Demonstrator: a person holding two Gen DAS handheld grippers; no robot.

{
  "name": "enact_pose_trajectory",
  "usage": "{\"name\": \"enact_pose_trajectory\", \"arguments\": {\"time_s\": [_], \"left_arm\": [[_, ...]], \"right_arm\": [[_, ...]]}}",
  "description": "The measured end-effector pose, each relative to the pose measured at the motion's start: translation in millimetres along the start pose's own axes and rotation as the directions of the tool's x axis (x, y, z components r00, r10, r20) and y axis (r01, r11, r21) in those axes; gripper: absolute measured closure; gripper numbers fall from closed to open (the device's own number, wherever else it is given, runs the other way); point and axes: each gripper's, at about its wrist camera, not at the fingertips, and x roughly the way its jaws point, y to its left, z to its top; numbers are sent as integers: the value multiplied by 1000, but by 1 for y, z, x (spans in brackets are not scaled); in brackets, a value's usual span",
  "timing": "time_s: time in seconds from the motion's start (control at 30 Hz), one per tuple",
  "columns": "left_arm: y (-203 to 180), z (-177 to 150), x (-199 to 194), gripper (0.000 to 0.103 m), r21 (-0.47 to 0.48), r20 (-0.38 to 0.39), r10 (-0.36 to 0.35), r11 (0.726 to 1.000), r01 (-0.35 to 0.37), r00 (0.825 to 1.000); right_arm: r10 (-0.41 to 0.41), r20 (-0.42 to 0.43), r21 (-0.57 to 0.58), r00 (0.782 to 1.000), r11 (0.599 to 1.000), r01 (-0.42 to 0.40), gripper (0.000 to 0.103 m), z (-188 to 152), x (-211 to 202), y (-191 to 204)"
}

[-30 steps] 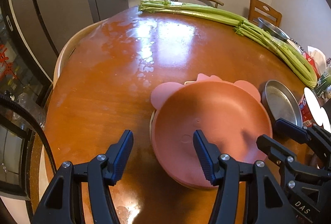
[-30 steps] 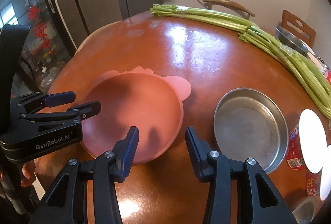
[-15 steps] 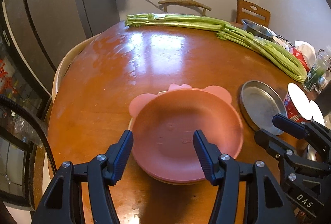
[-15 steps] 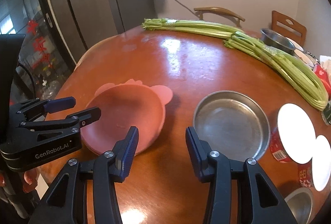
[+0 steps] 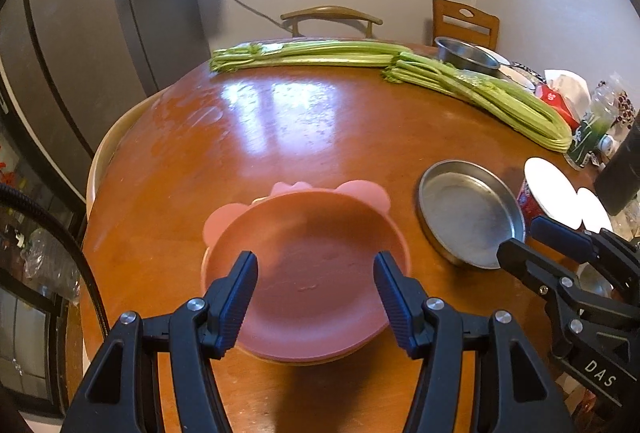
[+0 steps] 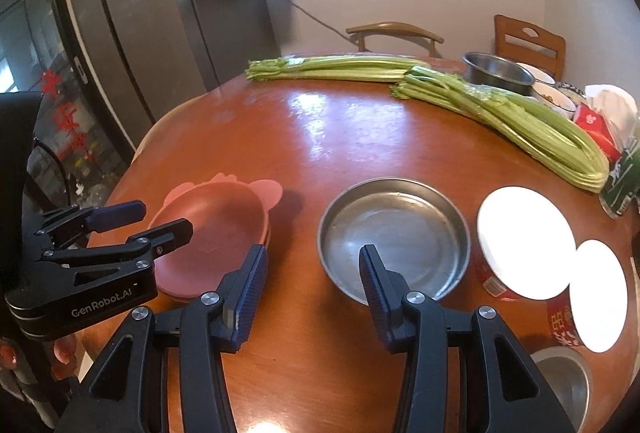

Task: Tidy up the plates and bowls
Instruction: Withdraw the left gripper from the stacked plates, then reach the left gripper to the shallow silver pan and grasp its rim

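Overhead, both tongs point(image 5: 314, 297) point(image 6: 310, 289) wide apart, empty, clear of pink plate point(image 5: 316, 273) and steel pan point(image 6: 394, 237).

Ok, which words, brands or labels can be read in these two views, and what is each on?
"DAS": on the right gripper body, left wrist view.
"GenRobot.AI": on the left gripper body, right wrist view.
Red container under the white lid, red carton: print too blurred to read.
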Motion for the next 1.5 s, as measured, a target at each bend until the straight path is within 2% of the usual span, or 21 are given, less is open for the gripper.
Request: {"name": "enact_pose_trajectory", "arguments": {"time_s": [0.47, 0.6, 1.13, 1.5], "left_arm": [[-40, 16, 6, 42, 76, 4, -31, 997, 31, 1000], [-53, 20, 10, 41, 105, 2, -44, 994, 44, 999], [-95, 35, 40, 41, 205, -60, -90, 974, 100, 994], [-103, 53, 68, 41, 244, -107, -90, 963, 113, 990]], "right_arm": [[-29, 8, 70, 1000, 997, 29, 53, -6, -13, -35], [-35, 1, 97, 999, 995, 35, 48, -12, -14, -46], [-36, -53, 177, 998, 983, 45, 48, -19, -1, -74], [-32, -107, 194, 994, 979, 53, 48, -19, 17, -76]]}}
